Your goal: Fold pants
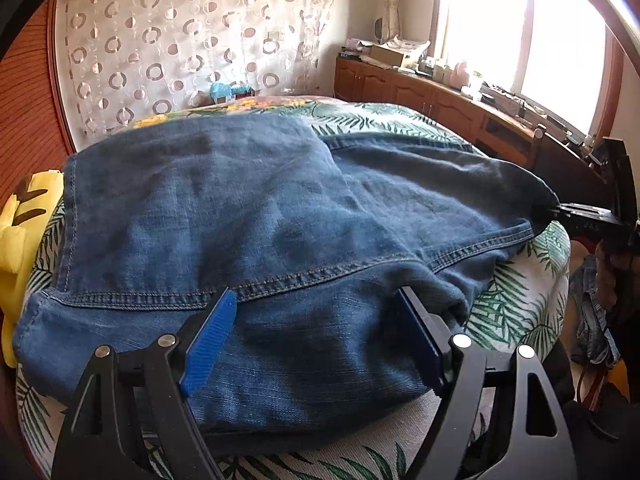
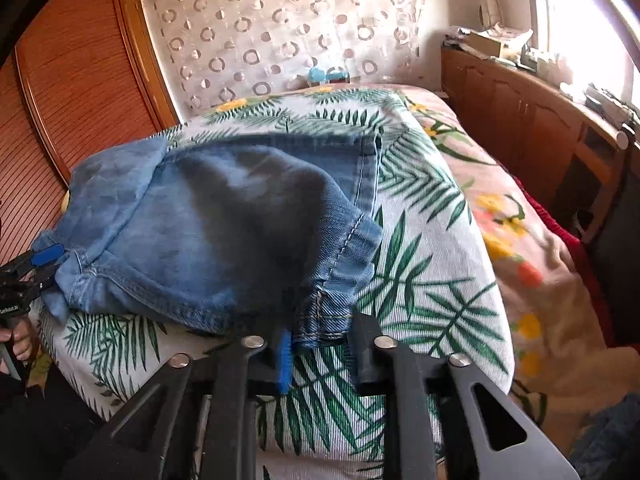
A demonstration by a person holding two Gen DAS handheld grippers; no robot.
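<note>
Blue denim pants [image 1: 248, 216] lie folded in layers on a leaf-print cloth [image 1: 516, 300] on the bed. My left gripper [image 1: 316, 312] is open, its blue-padded fingers astride the near edge of the pants. In the right wrist view the pants [image 2: 224, 232] fill the left middle. My right gripper [image 2: 320, 340] stands open with the near corner of the pants between its jaws. The left gripper also shows in the right wrist view [image 2: 44, 260] at the pants' far left edge. The right gripper shows in the left wrist view [image 1: 576, 212] at the pants' right corner.
A yellow garment [image 1: 20, 240] lies at the bed's left edge. A floral blanket [image 2: 520, 216] covers the bed's right side. Wooden cabinets [image 1: 420, 88] with clutter run under the bright window. A wooden wardrobe [image 2: 80, 80] stands left. A patterned curtain [image 1: 180, 40] hangs behind.
</note>
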